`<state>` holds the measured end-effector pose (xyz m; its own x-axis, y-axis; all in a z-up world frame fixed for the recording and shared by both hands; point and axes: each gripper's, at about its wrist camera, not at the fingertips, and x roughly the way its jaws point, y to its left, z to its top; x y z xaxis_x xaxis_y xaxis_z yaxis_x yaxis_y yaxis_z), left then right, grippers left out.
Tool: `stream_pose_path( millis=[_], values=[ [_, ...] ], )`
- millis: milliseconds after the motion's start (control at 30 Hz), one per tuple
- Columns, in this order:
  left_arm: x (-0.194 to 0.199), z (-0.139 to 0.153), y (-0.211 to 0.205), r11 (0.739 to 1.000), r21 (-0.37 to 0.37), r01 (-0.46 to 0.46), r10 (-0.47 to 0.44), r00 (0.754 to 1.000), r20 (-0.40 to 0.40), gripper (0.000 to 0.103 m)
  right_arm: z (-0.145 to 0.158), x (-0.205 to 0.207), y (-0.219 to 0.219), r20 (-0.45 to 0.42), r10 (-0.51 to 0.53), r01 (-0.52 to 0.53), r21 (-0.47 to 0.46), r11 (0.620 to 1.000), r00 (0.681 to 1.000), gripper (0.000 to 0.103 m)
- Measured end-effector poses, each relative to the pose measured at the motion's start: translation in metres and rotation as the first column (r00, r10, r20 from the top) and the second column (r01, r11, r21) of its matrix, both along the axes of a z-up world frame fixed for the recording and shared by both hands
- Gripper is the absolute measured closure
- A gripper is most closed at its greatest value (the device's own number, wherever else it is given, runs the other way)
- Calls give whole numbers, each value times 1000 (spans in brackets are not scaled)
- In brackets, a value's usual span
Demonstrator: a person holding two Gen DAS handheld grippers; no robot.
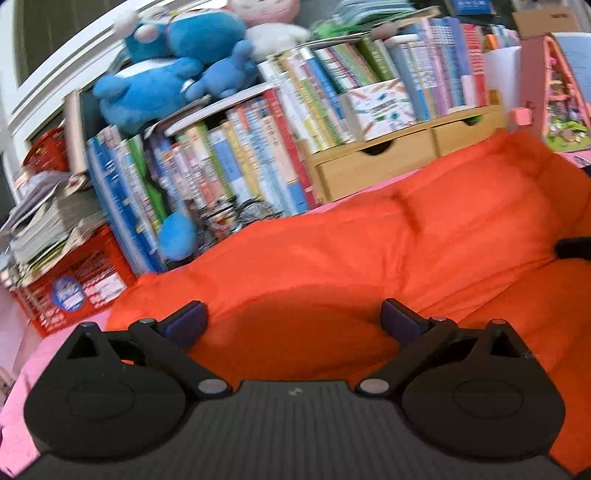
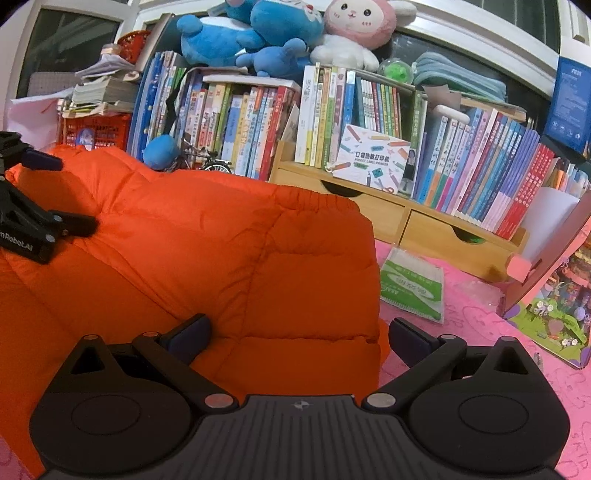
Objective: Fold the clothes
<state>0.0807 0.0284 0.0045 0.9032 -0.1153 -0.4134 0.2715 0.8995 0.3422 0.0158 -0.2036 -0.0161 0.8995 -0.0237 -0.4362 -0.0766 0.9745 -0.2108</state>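
Big puffy orange jacket spread over a pink mat, filling most of both views. Quilted, with an elastic gathered edge up top in the right wrist view, right side ending just short of a green-and-white packet lying on the mat.

Left gripper hovering over the jacket with jaws spread wide, nothing pinched between them, just orange fabric showing in the gap. Picture pretty blurry on that side. Also visible at the far left edge of the right wrist view, fingers apart, sitting right at the jacket's surface, can't tell if actually touching.

Right gripper also splayed open, holding nothing, jaws straddling the jacket's right edge: left finger above the fabric, right finger above the pink mat.

Behind it all: crammed rows of books, wooden drawer unit, blue plush toys and a pink bunny plush piled on top, red crate off to the left
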Motion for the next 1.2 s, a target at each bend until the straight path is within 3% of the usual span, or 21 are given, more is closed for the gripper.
stream_pose_path(
  millis=[700,967,1200],
  values=[
    [-1,-4,74,993,-67,-99,98,995,-17,0,-2,4,-4,-24,12,-11,34,999,1000,0],
    [-6,-8,120,966,-113,-232,228,973,-46,0,-2,5,-4,-27,17,-16,40,999,999,0],
    [-17,-9,131,964,-118,-238,234,971,-48,0,-3,5,-5,-32,31,-29,55,998,999,0]
  ],
)
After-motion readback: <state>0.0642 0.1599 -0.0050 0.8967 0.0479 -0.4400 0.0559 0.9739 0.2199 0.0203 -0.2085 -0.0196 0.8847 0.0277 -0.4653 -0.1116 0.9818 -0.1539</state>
